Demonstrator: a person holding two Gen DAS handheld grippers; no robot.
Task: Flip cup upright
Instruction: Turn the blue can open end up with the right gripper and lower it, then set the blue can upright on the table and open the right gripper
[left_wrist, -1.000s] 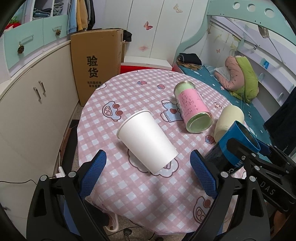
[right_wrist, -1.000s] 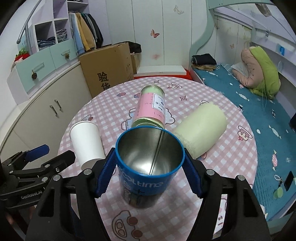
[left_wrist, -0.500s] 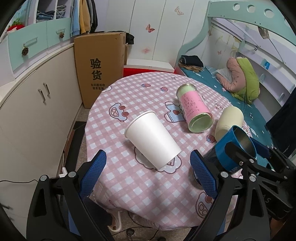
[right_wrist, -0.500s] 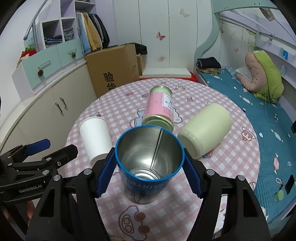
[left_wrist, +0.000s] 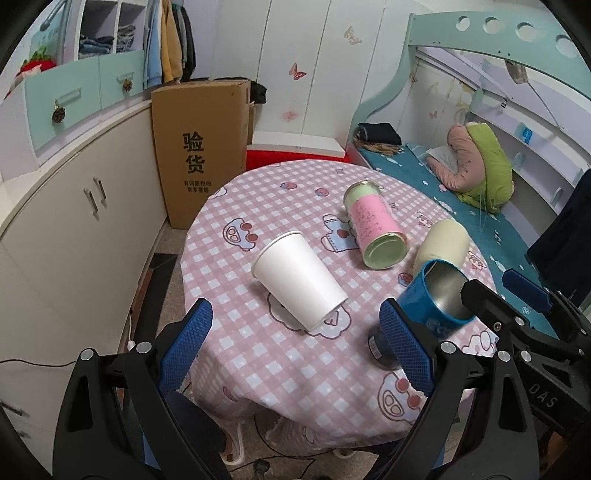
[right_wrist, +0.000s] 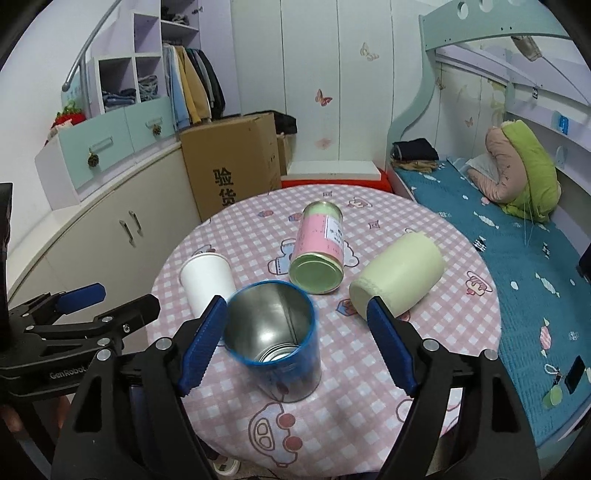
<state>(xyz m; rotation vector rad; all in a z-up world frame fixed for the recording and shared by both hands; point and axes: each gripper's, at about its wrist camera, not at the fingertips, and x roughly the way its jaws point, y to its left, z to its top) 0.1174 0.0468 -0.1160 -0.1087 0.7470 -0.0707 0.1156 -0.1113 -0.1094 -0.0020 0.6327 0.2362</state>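
Observation:
A blue metal cup (right_wrist: 275, 338) stands upright on the pink checked round table (right_wrist: 461, 306), mouth up, slightly blurred. It also shows in the left wrist view (left_wrist: 434, 299), leaning in that picture. My right gripper (right_wrist: 295, 347) is open around it, and its left pad (right_wrist: 201, 345) is close to the cup's side. A white paper cup (left_wrist: 299, 275) lies on its side left of the blue cup. My left gripper (left_wrist: 295, 354) is open and empty, near the table's front edge below the paper cup.
A pink-labelled green tin (right_wrist: 319, 249) and a pale yellow cylinder (right_wrist: 399, 278) lie on their sides further back on the table. A cardboard box (left_wrist: 201, 151) and cabinets stand to the left. A bed (right_wrist: 517, 236) is at the right.
My right gripper has opened and let go of the blue cup, which now stands on the table. Both grippers have drawn back from the table.

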